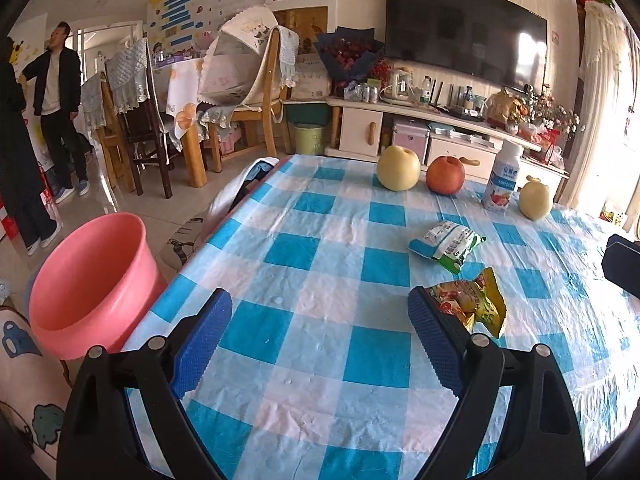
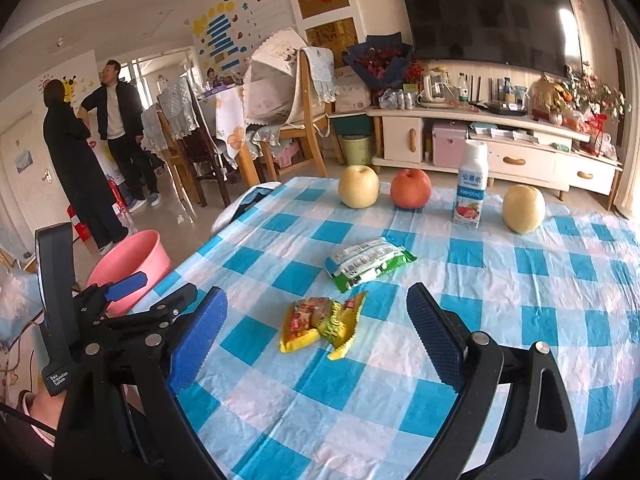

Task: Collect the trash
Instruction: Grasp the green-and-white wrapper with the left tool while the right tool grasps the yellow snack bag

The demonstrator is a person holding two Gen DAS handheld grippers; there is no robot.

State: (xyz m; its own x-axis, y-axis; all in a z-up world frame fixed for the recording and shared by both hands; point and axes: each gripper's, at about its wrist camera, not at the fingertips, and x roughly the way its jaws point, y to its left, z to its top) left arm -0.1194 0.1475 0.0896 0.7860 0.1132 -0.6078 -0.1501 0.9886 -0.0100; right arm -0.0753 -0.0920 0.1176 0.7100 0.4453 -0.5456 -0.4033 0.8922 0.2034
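Observation:
A yellow snack wrapper (image 2: pixel 322 322) lies crumpled on the blue-checked tablecloth (image 2: pixel 500 292), with a green and white wrapper (image 2: pixel 368 262) just beyond it. My right gripper (image 2: pixel 318 316) stands open, its blue pads on either side of the yellow wrapper and a little short of it. My left gripper (image 1: pixel 320 308) is open over bare cloth; the yellow wrapper (image 1: pixel 472 304) sits just past its right fingertip and the green wrapper (image 1: pixel 448 246) farther on. A pink bucket (image 1: pixel 90 280) stands on the floor by the table's left edge, and it also shows in the right wrist view (image 2: pixel 130 264).
Along the table's far side stand a yellow apple (image 2: pixel 359 187), a red apple (image 2: pixel 411 188), a white yogurt bottle (image 2: pixel 470 184) and another yellow apple (image 2: pixel 523 208). Chairs (image 2: pixel 304 120), a TV cabinet (image 2: pixel 500 148) and two standing people (image 2: pixel 96 144) are beyond.

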